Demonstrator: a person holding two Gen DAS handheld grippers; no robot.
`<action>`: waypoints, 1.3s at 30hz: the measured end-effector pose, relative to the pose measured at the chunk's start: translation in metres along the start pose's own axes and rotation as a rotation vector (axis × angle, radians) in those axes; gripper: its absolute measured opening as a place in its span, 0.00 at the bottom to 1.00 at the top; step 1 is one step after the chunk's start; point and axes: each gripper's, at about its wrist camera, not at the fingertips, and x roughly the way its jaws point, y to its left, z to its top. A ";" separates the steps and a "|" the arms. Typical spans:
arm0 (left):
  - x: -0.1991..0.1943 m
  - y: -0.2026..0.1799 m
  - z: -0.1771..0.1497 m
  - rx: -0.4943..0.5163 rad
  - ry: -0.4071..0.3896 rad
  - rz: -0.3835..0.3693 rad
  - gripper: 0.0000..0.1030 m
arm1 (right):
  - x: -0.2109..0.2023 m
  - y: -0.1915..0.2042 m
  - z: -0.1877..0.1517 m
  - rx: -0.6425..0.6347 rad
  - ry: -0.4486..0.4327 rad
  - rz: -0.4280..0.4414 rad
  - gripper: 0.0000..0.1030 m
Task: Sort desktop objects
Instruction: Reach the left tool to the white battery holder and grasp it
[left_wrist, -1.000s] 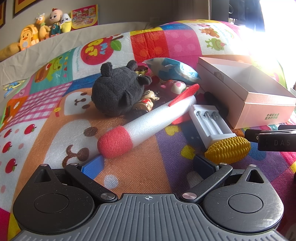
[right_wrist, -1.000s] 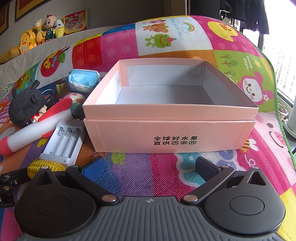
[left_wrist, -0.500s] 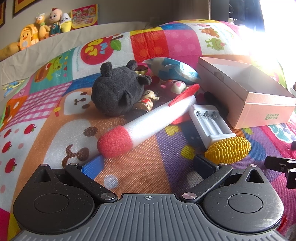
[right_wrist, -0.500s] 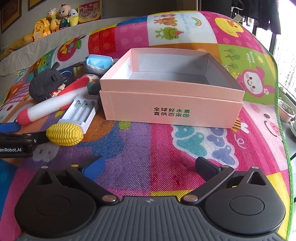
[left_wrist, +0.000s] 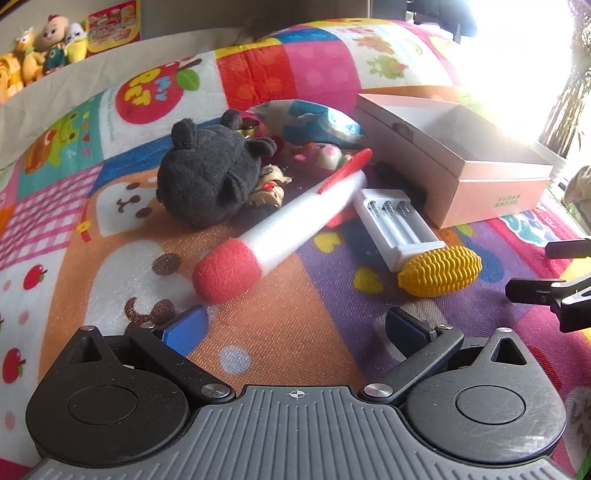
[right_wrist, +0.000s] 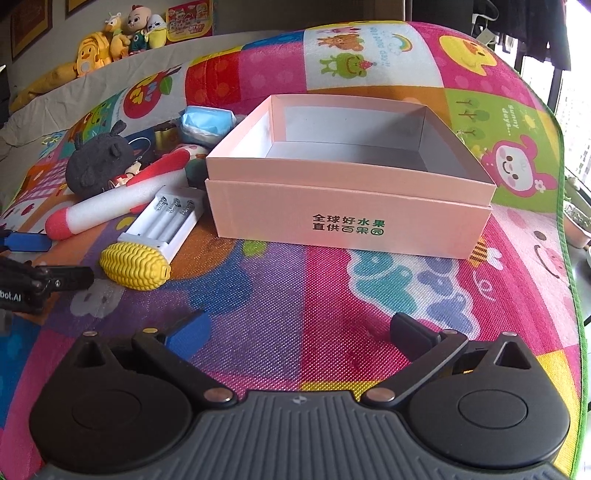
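Observation:
A pile of toys lies on the colourful mat: a black plush (left_wrist: 207, 173), a white foam rocket with a red tip (left_wrist: 273, 229), a white battery holder (left_wrist: 399, 221) and a yellow toy corn (left_wrist: 439, 271). An open pink box (right_wrist: 347, 195) stands right of the pile and is empty inside. My left gripper (left_wrist: 295, 328) is open and empty, just short of the rocket's red tip. My right gripper (right_wrist: 299, 332) is open and empty, well in front of the box. The corn (right_wrist: 135, 266) lies to its left.
A blue packet (left_wrist: 314, 122), a small pink figure (left_wrist: 321, 155) and a doll (left_wrist: 269, 188) lie behind the rocket. Plush toys (right_wrist: 122, 37) sit on the ledge at the far left. The mat's green edge (right_wrist: 570, 258) drops off at the right.
My right gripper has pulled back from the box and risen, so the box looks smaller and the corn has come into its view. My left gripper has hardly moved.

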 end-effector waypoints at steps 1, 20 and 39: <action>-0.003 0.000 -0.001 0.003 -0.003 0.005 1.00 | -0.001 0.002 0.000 -0.005 0.000 0.016 1.00; -0.048 -0.011 0.010 -0.105 -0.212 0.035 1.00 | -0.013 0.059 0.004 -0.078 -0.094 0.116 0.51; 0.016 -0.074 0.023 0.080 -0.058 -0.064 0.54 | -0.033 -0.051 -0.029 0.269 -0.158 -0.034 0.84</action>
